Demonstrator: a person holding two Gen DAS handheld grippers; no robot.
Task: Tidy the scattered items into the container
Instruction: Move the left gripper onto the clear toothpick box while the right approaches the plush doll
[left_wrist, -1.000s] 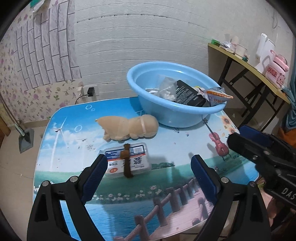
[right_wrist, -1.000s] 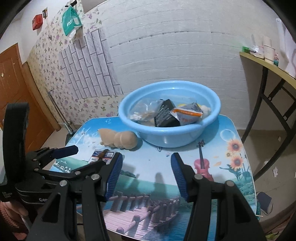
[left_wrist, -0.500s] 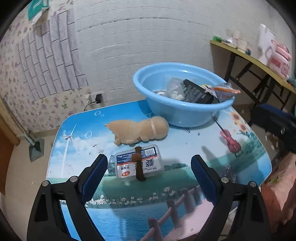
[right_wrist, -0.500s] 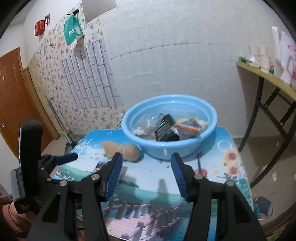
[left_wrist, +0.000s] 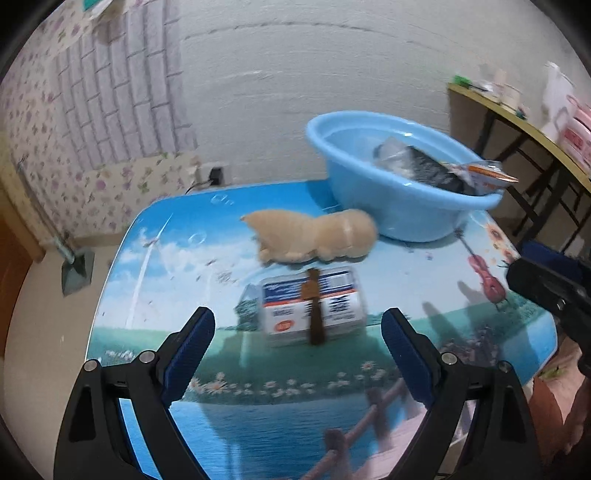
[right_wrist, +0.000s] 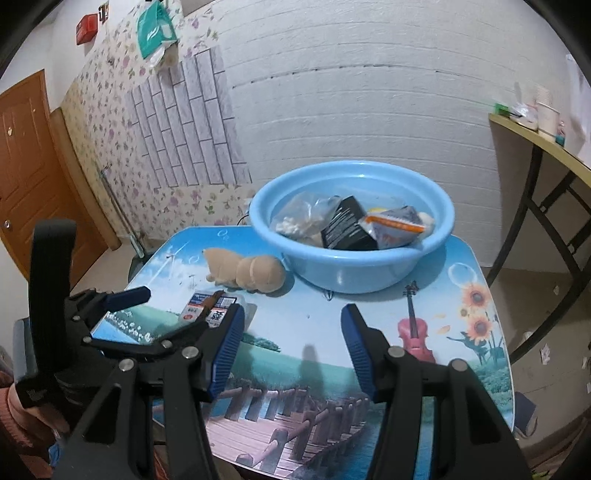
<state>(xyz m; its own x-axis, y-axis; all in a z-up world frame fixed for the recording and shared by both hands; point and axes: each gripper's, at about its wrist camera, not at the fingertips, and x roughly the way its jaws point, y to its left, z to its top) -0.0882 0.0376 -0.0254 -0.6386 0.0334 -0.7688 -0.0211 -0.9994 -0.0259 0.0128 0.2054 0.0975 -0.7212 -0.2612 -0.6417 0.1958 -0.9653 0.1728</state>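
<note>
A: While the clear plastic box (left_wrist: 308, 308) lies flat on the printed tabletop (left_wrist: 258, 406), with a brown strip (left_wrist: 314, 306) across its lid, where does the left gripper (left_wrist: 298, 354) stand?

B: Just short of it, jaws spread wide and empty, the box lined up in the gap between them. The tan plush toy (left_wrist: 314, 236) lies right behind the box, nearly touching it, and the blue basin (left_wrist: 388, 214) sits beyond that, already holding a few packets.

A: So how should the pick go?

B: I'd judge the box is the target. Come down so the pads straddle its short sides, low enough to catch the walls and not the lid edge. Keep clear of the plush behind, or it gets shoved toward the basin.

A: And the strip?

B: It looks loose; a tilted lift could shed it. Keep the box level.

A: The right gripper (right_wrist: 291, 347)?

B: Partly open, nothing between its pads, hanging over bare table nearer the person. It should stay out of the left one's path to the basin.
</note>
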